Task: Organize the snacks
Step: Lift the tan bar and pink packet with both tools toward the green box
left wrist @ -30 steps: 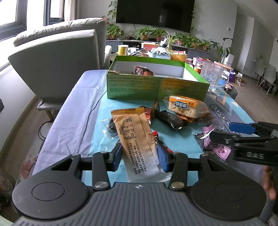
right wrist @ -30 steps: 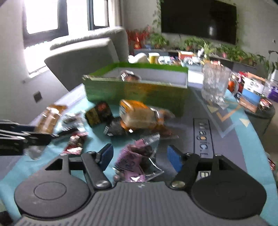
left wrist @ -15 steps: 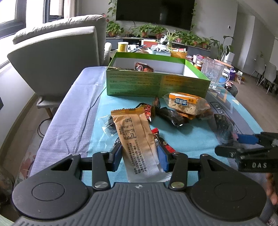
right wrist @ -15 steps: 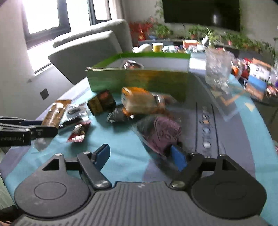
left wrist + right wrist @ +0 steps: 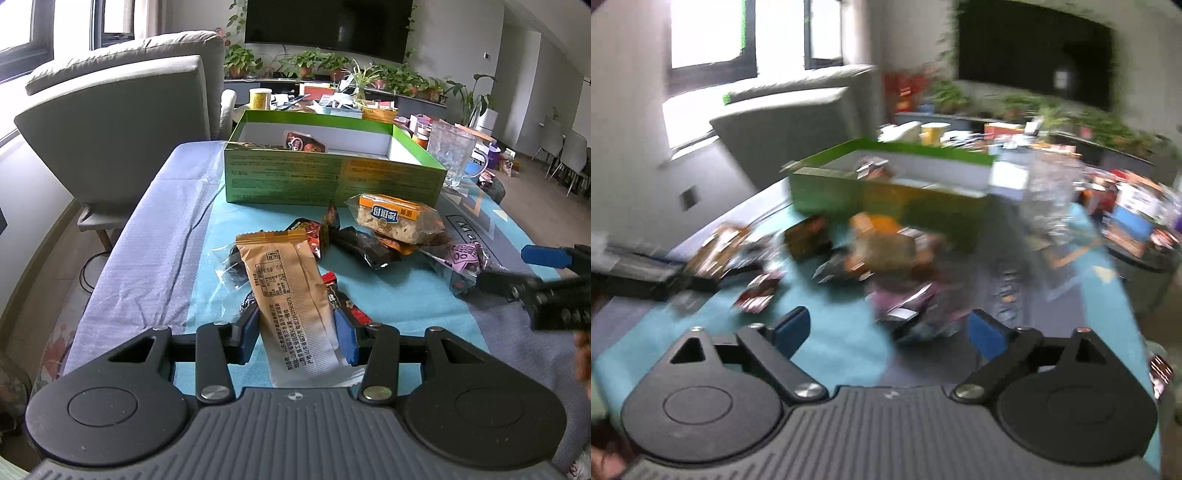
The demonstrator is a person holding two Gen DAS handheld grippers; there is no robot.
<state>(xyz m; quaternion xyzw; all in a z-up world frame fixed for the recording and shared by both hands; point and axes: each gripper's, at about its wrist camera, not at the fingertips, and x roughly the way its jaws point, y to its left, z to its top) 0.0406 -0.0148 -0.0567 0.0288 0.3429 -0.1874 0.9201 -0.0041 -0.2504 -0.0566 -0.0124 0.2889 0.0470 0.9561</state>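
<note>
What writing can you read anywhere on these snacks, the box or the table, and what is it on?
Nothing reads clearly enough to quote.
On the tan wrapper: Chinese fine print, too small to read.
On the orange-labelled snack: white Chinese characters on blue, not legible.
On the green box: print too small.
On the mat: lettering, too skewed to read.
Right wrist view: all blurred.

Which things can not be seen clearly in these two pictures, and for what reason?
- Right wrist view: all is motion-blurred, so whether the open right gripper touches the purple packet is unclear.
- Left wrist view: the green box front wall hides most of its inside; only one red snack pack shows.
- Left wrist view: the tan wrapper held by the left gripper covers the snacks under it.
</note>
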